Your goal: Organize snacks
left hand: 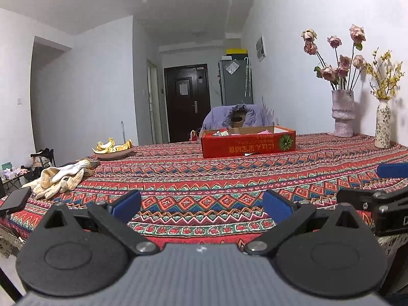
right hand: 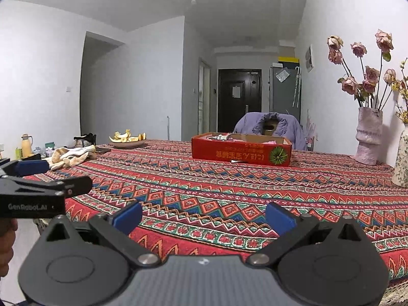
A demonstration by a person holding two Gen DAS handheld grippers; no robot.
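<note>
across the table (left hand: pixel 204 178), red box (left hand: pixel 248 142) lying crosswise (print inverted), both grippers spread wide, empty

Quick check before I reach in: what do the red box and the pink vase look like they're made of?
Red box: looks like printed cardboard, matte; brown raw board shows on its inner walls and flap edges.
Pink vase: probably ceramic or plaster, with a rough, lumpy, unglazed-looking surface; can't confirm which.

Both wrist cameras sit low at the near table edge (left hand: pixel 204 178), facing 12 o'clock across it. Both show the red box (left hand: pixel 248 141), far off; the door (right hand: pixel 239 99) seems farther still.
</note>
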